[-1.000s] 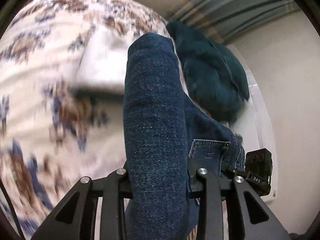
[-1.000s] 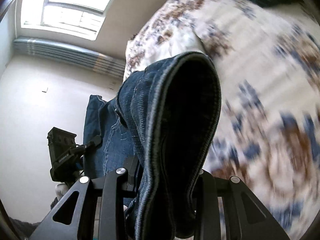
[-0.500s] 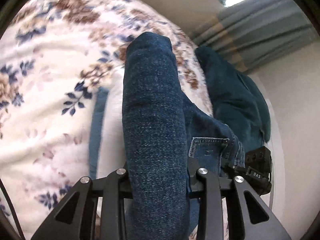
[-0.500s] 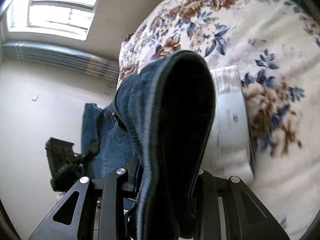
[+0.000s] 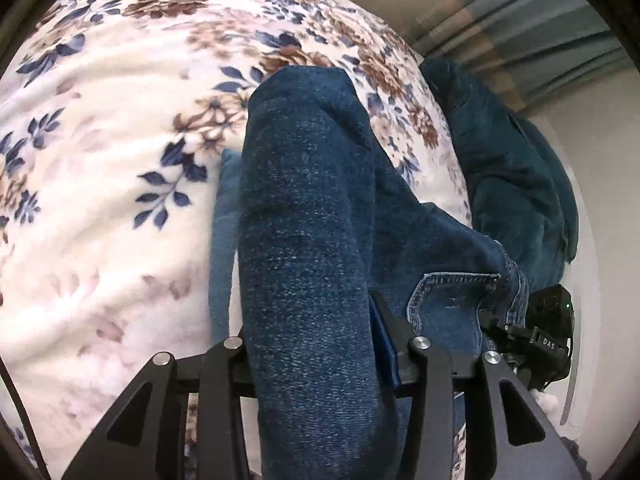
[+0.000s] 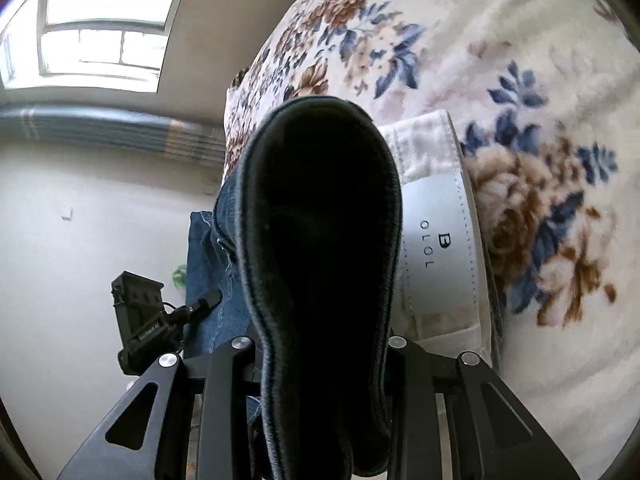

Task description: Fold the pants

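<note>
Denim jeans (image 5: 308,240) had dropped nearer the floral blanket (image 5: 100,184); left gripper (image 5: 320,344) had just been loosening around them, its right-hand pad now clear of the cloth, while right gripper (image 6: 320,344) stayed clamped, white garment (image 6: 436,240) at three o'clock.

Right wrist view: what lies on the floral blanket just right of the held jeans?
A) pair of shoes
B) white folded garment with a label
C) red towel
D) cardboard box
B: a white folded garment with a pale stitched label lies on the blanket beside the jeans, which the right gripper holds.
</note>
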`<state>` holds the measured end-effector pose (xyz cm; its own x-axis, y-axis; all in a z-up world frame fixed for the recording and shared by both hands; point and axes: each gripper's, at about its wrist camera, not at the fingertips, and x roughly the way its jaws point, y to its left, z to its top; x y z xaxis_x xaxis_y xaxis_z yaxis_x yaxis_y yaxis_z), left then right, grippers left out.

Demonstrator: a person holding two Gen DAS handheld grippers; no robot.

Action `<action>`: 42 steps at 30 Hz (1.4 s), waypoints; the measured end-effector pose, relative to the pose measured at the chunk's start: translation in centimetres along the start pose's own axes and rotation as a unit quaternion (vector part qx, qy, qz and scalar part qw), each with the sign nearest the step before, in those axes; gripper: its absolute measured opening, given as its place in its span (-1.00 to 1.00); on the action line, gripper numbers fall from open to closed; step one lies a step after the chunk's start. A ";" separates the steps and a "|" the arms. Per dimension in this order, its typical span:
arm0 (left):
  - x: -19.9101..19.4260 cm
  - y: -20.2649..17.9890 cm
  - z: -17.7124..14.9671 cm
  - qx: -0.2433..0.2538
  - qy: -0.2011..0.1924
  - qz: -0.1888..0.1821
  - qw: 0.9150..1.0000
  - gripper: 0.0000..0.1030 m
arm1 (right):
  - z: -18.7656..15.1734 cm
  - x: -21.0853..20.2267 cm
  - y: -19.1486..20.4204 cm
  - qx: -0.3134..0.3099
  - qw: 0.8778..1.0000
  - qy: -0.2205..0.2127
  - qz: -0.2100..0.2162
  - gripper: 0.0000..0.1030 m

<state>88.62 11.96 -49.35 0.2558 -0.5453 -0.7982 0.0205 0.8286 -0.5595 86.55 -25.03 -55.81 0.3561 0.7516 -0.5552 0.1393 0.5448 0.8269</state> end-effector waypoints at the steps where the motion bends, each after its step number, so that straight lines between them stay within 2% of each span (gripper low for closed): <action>1: 0.0 0.0 0.0 0.002 0.000 0.005 1.000 -0.18 | -0.2 0.1 0.0 -0.001 1.000 0.002 -0.001 -0.38; 2: 0.0 0.0 0.1 0.002 -0.003 0.012 1.000 -0.15 | -0.3 0.1 0.2 -0.004 1.000 0.003 -0.006 -0.33; 4: -0.5 0.1 0.0 -0.015 -0.004 0.034 0.999 -0.08 | -0.2 0.0 1.1 -0.009 0.999 0.004 -0.034 0.00; 5: -1.1 -0.2 -0.2 -0.025 -0.011 0.056 0.998 0.00 | -0.1 -0.2 1.9 -0.019 0.998 0.000 -0.059 0.27; 6: -1.8 -0.5 -0.4 -0.029 -0.020 0.078 0.996 0.19 | -0.2 -0.5 2.8 -0.037 0.995 -0.005 -0.092 0.52; 8: -3.3 -1.7 -1.3 -0.013 -0.054 0.114 0.992 0.42 | -0.6 -1.5 4.7 -0.077 0.985 -0.024 -0.154 0.65; 9: -3.9 -2.6 -2.0 0.004 -0.066 0.134 0.989 0.65 | -1.0 -1.9 5.8 -0.099 0.975 -0.034 -0.196 0.65; 11: -4.4 -4.4 -3.2 0.038 -0.074 0.196 0.977 0.72 | -2.0 -2.2 7.6 -0.130 0.953 -0.045 -0.269 0.65; 12: -4.5 -5.1 -3.8 0.052 -0.074 0.211 0.973 0.79 | -2.6 -2.3 8.2 -0.144 0.942 -0.048 -0.300 0.66; 13: -4.5 -5.9 -4.4 0.063 -0.071 0.228 0.969 0.96 | -3.3 -2.1 9.2 -0.165 0.923 -0.054 -0.343 0.67; 16: -4.6 -7.2 -5.8 0.076 -0.071 0.259 0.960 0.99 | -5.6 -1.9 11.3 -0.209 0.885 -0.062 -0.412 0.71; 17: -4.6 -7.7 -6.2 0.080 -0.077 0.277 0.954 0.99 | -6.1 -2.0 11.7 -0.215 0.878 -0.065 -0.423 0.71; 18: -4.8 -8.1 -6.6 0.082 -0.077 0.284 0.952 0.99 | -6.8 -2.4 12.4 -0.223 0.871 -0.075 -0.432 0.71; 19: -5.0 -8.3 -6.9 0.078 -0.076 0.276 0.955 0.99 | -7.4 -2.7 12.8 -0.225 0.869 -0.081 -0.434 0.71; 21: -5.6 -8.9 -7.7 0.075 -0.076 0.269 0.957 0.99 | -8.5 -3.3 13.5 -0.222 0.870 -0.084 -0.433 0.72; 23: -6.1 -9.8 -8.2 0.079 -0.079 0.269 0.957 0.99 | -9.6 -3.9 14.3 -0.225 0.863 -0.089 -0.443 0.75; 27: -8.4 -11.5 -9.8 0.093 -0.089 0.272 0.954 0.99 | -12.3 -5.5 16.3 -0.225 0.858 -0.101 -0.451 0.77; 29: -9.8 -12.3 -10.9 0.098 -0.097 0.276 0.951 0.99 | -13.4 -6.5 17.2 -0.222 0.859 -0.103 -0.450 0.77; 34: -13.6 -14.3 -13.6 0.104 -0.113 0.269 0.951 0.99 | -16.4 -9.8 19.8 -0.222 0.859 -0.112 -0.447 0.77; 42: -22.6 -18.8 -20.2 0.112 -0.149 0.278 0.942 0.99 | -23.3 -18.2 25.7 -0.220 0.864 -0.146 -0.429 0.77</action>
<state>62.92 6.16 -25.31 0.5471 0.0124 -0.8370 -0.0009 0.9999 0.0142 62.17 -16.02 -26.54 0.5228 -0.0902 -0.8477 0.1261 0.9916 -0.0277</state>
